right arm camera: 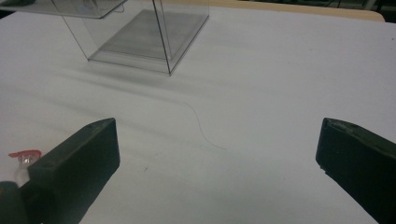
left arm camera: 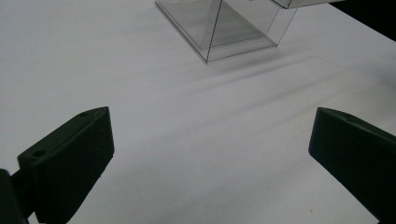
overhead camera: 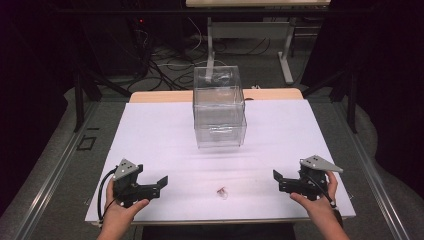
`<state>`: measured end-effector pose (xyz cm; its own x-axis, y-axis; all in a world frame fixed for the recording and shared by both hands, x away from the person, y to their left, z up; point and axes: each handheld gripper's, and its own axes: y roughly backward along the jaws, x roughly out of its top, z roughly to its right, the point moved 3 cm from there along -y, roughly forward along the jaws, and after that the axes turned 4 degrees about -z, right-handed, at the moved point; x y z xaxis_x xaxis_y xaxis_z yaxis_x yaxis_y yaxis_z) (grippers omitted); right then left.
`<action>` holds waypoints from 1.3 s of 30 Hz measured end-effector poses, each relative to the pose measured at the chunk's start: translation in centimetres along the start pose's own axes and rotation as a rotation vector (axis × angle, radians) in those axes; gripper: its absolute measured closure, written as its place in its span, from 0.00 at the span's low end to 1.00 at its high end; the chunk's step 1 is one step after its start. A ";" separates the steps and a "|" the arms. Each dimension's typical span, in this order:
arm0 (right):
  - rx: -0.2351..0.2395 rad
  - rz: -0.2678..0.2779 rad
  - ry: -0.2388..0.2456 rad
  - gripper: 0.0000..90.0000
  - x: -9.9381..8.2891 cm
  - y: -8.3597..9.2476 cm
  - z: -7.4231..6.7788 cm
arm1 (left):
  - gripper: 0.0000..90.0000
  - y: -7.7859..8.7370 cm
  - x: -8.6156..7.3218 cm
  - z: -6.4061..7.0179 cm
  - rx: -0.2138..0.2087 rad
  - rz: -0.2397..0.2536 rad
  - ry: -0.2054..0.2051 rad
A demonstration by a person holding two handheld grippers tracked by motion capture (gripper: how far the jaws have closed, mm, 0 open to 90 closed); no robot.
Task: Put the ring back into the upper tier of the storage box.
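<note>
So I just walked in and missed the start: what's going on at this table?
A person holds the left gripper and the right gripper, both open and empty, low over the white table. A small clear object with a red bit lies between them near the front edge. A clear plastic box stands farther back, untouched.

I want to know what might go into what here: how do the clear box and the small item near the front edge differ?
The clear box is tall and stands upright mid-table; the small item is tiny and lies low near the front edge. The box is colourless all over; the item has a red part. The box lies beyond both grippers; the item lies between the left gripper and right gripper. Both look see-through and rest on the white sheet, untouched.
</note>
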<state>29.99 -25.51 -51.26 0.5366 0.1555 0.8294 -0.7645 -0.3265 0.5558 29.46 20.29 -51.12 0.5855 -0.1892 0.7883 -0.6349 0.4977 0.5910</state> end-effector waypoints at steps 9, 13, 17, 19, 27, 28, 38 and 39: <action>0.037 -0.025 0.027 0.00 -0.3 -0.7 -1.4 | 0.00 -0.2 0.0 0.2 0.006 0.008 0.003; 0.051 -0.022 0.041 0.00 0.0 -0.8 -2.0 | 0.00 -0.1 -0.1 0.2 0.009 0.003 -0.003; 0.055 -0.019 0.052 0.00 0.2 -1.0 -2.5 | 0.01 0.0 -0.1 0.3 0.008 0.005 0.002; 0.071 -0.016 0.064 0.00 0.6 -1.1 -3.0 | 0.01 0.0 -0.2 0.2 0.008 0.005 -0.006; 0.099 -0.023 0.092 0.00 1.6 -1.5 -4.6 | 0.01 0.2 -0.3 0.2 0.012 0.007 0.003; 0.099 -0.023 0.092 0.00 1.6 -1.5 -4.6 | 0.01 0.2 -0.3 0.2 0.013 0.007 0.004; 0.152 -0.035 0.148 0.00 2.2 -2.6 -6.9 | 0.01 0.3 -0.3 0.1 0.018 0.008 0.005; 0.155 -0.038 0.155 0.00 2.2 -2.7 -7.2 | 0.01 0.3 -0.3 0.1 0.018 0.008 0.005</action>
<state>30.65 -17.58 -50.50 0.4934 0.3083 0.8133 -0.6739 -0.4556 0.5816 29.08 20.38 -51.14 0.5828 -0.1809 0.7922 -0.6484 0.4841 0.5876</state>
